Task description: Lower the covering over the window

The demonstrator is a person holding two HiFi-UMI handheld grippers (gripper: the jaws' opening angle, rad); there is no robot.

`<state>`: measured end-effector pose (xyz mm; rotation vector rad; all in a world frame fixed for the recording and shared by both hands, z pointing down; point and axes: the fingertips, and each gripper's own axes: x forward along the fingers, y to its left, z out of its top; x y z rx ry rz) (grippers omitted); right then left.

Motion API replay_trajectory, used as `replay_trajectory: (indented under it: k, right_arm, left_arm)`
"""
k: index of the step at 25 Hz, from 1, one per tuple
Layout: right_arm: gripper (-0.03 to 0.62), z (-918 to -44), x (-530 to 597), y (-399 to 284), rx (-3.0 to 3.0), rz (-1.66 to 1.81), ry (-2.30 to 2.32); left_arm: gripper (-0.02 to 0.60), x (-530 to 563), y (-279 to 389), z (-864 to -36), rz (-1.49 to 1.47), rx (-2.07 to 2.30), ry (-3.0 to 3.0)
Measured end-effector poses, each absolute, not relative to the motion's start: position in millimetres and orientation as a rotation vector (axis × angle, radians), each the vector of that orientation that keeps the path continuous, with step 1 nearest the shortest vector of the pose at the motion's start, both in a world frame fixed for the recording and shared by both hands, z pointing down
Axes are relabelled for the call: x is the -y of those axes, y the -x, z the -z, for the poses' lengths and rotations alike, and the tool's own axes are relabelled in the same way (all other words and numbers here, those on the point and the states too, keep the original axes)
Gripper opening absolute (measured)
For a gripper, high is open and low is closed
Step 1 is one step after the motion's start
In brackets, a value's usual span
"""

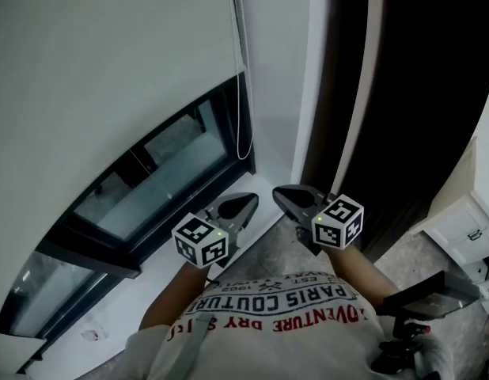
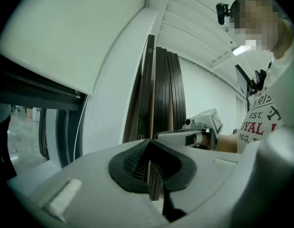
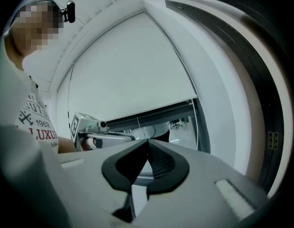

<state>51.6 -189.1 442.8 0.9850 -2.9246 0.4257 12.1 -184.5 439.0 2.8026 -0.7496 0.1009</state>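
Over the window (image 1: 165, 165), blind (image 1: 110, 70) hanging part-way, bottom edge level, left gripper (image 1: 251, 201), right gripper (image 1: 279, 191) jaws together, empty.

The right gripper (image 3: 148, 140) has its dark ribbed jaws closed tip to tip, with nothing between them. Beyond them a white roller blind (image 3: 132, 65) covers most of the window, leaving a strip of glass (image 3: 181, 125) bare below its bottom edge. A bead chain (image 3: 197, 120) hangs at the blind's right side. The left gripper (image 3: 131, 137) shows at the left, beside the person's printed shirt (image 3: 37, 122).
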Motion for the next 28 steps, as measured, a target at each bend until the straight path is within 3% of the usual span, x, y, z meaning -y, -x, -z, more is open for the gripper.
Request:
replay_trajectory:
  k: [28]
  right_arm:
    - [0.006, -448, 130, 38, 2.892, -0.561, -1.023]
  left_arm:
    - [0.002, 127, 60, -440, -0.196, 0.626, -2.792]
